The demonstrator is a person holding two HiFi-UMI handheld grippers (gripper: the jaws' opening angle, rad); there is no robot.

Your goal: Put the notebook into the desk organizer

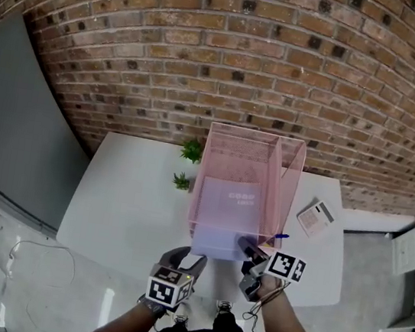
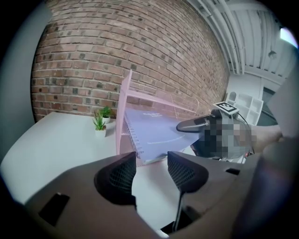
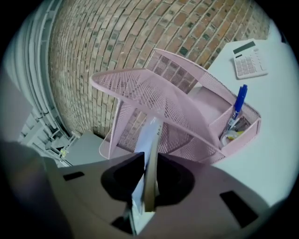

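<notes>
Notebook (image 1: pixel 217 229), lavender: far end inside the pink mesh desk organizer (image 1: pixel 287 173) at the centre of the head view, near end projecting over the white worktop (image 1: pixel 126 195) toward the lower edge. Its near right corner stands edge-on between the jaws of the right gripper (image 3: pixel 149 179). Its near left corner lies just beyond the left gripper (image 2: pixel 152 168), not touching it. The right gripper view shows a blue pen (image 3: pixel 238 105) upright in the organizer's small side compartment, unseen from the left gripper view. The left gripper view shows the notebook's spiral binding and two small potted plants (image 2: pixel 99 123) left of the organizer. Right jaws: narrowly parted, pads clamped on the notebook's edge. Left jaws: moderately apart, bare worktop between, holding nothing.
</notes>
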